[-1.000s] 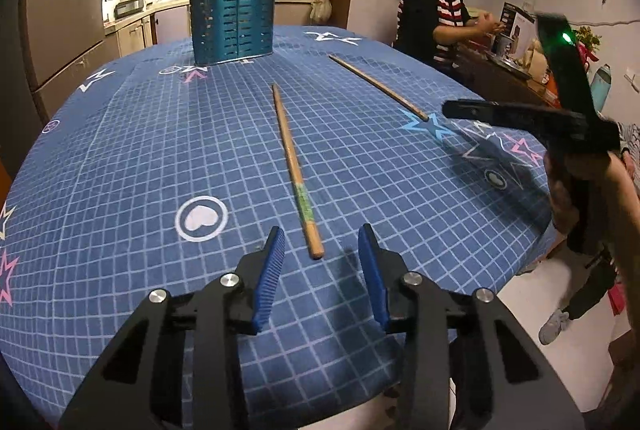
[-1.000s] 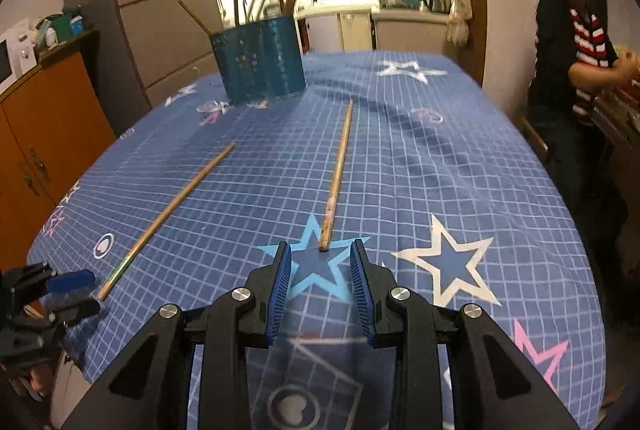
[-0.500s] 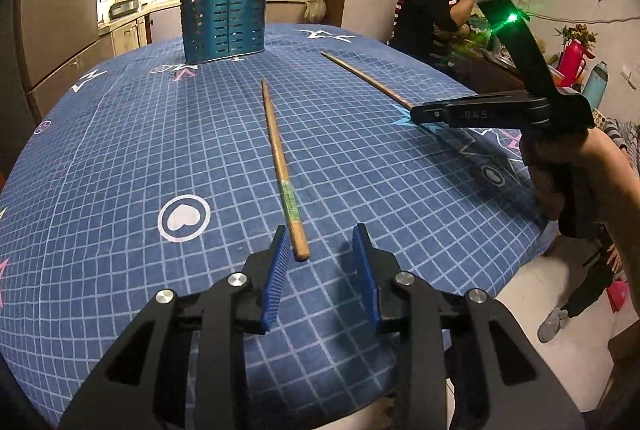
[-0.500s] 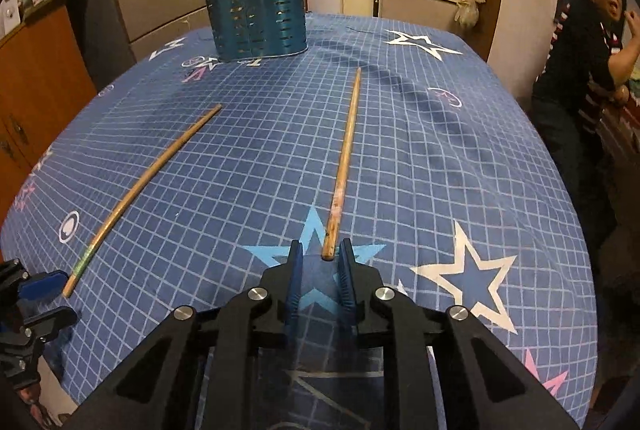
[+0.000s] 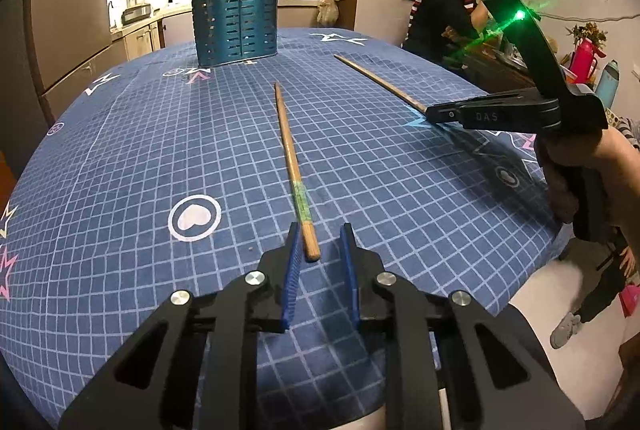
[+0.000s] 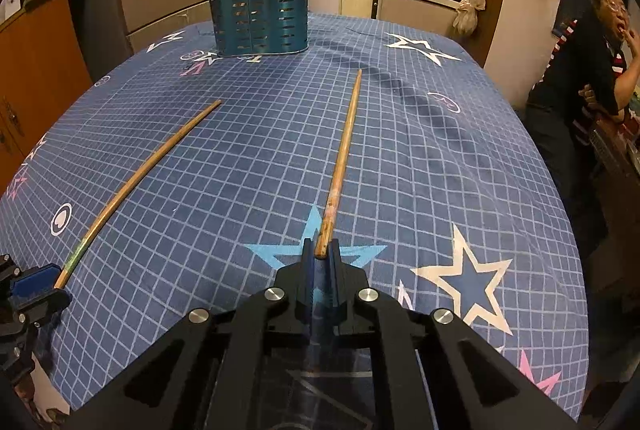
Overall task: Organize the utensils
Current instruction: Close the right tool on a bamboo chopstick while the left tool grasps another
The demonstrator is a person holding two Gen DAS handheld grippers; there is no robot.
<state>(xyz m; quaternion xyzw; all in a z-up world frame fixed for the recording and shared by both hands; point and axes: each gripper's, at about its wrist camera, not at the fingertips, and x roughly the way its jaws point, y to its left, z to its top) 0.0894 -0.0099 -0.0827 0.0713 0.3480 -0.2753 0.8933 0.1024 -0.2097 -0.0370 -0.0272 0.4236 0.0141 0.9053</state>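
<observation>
The two long chopsticks look like matt, worn wood, one with a dull green band near its thick end. The utensil holder is perforated teal metal with a soft sheen. A smooth printed cloth covers the table. Each hand-held gripper is matt black plastic with ribbed blue pads and shiny metal screws.

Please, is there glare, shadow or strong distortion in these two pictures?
Left wrist view: a green light flares with streaks above the right gripper; the tablecloth grid bulges from the fisheye. Right wrist view: a rippled shadow band crosses the cloth; corners are dark.
</observation>
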